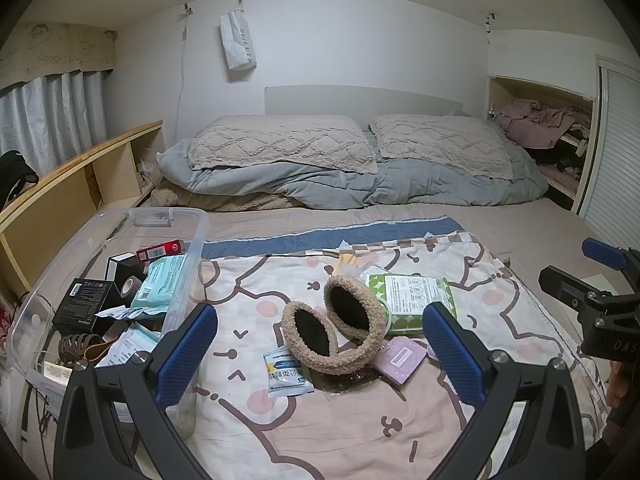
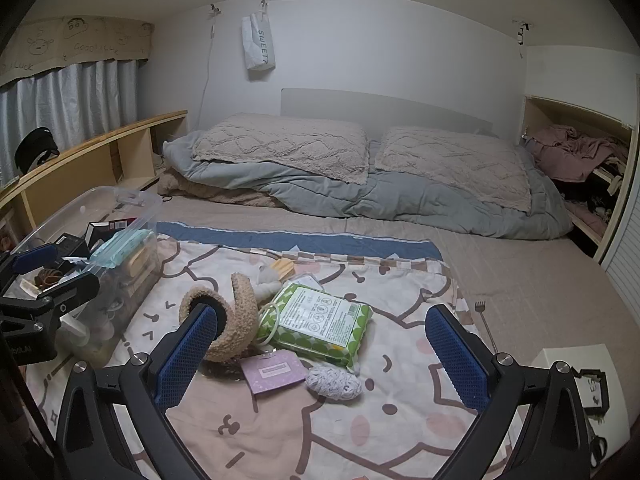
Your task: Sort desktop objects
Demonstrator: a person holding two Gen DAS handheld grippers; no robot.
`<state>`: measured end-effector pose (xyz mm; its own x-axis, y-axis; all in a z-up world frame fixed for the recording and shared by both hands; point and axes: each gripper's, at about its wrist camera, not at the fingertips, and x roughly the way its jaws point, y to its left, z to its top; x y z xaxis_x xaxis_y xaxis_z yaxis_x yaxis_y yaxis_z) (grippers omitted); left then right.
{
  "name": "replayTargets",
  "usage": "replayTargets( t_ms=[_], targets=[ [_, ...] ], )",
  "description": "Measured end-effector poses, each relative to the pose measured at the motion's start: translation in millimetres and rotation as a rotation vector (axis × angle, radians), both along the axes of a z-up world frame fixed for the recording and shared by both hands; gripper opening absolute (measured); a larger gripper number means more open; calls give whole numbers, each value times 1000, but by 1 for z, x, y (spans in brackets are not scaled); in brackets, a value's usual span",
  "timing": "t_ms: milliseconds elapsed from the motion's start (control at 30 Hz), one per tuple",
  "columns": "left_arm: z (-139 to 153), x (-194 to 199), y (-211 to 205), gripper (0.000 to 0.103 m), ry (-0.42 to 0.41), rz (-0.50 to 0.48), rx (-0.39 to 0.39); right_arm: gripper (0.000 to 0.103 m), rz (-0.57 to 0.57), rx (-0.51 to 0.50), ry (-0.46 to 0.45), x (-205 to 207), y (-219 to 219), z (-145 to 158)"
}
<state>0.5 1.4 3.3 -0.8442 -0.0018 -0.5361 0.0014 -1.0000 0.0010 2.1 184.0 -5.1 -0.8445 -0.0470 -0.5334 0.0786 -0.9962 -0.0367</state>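
Bedroom, bed covered with cartoon-print blanket [image 1: 360,420]. Clear plastic bin [image 1: 192,240] at left, holding boxes and packets. Fuzzy earmuffs [image 1: 336,332] at blanket centre, touching green wipes pack [image 1: 412,300]; purple card [image 2: 274,372] and grey yarn ball [image 2: 334,384] just beside. Left gripper [image 1: 320,344] spread wide, empty, earmuffs between its fingers. Right gripper [image 2: 320,352] spread wide, empty, above wipes pack.

Pretty clearly someone's bedroom at home: a bed [image 2: 500,280] fills most of the room, with two pillows [image 2: 280,148] and a rumpled grey duvet [image 2: 400,200] at the far end. Curtains [image 2: 60,96] hang far left above a wooden shelf [image 2: 100,148], and clothes [image 2: 568,152] are stuffed into a cubby far right.
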Motion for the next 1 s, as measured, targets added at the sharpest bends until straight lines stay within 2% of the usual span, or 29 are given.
replayTargets(
  t_ms=[533,733,1000],
  targets=[
    [-6,-1,0,103,-2,10,-19,103,11,21,-2,-5,0,-6],
    [-3,-3,-20,103,21,52,3,103,-17,30,-1,-17,14,-13],
    [-19,-11,-30,103,-33,82,-35,103,-18,-7,-91,-43,34,-39]
  ],
)
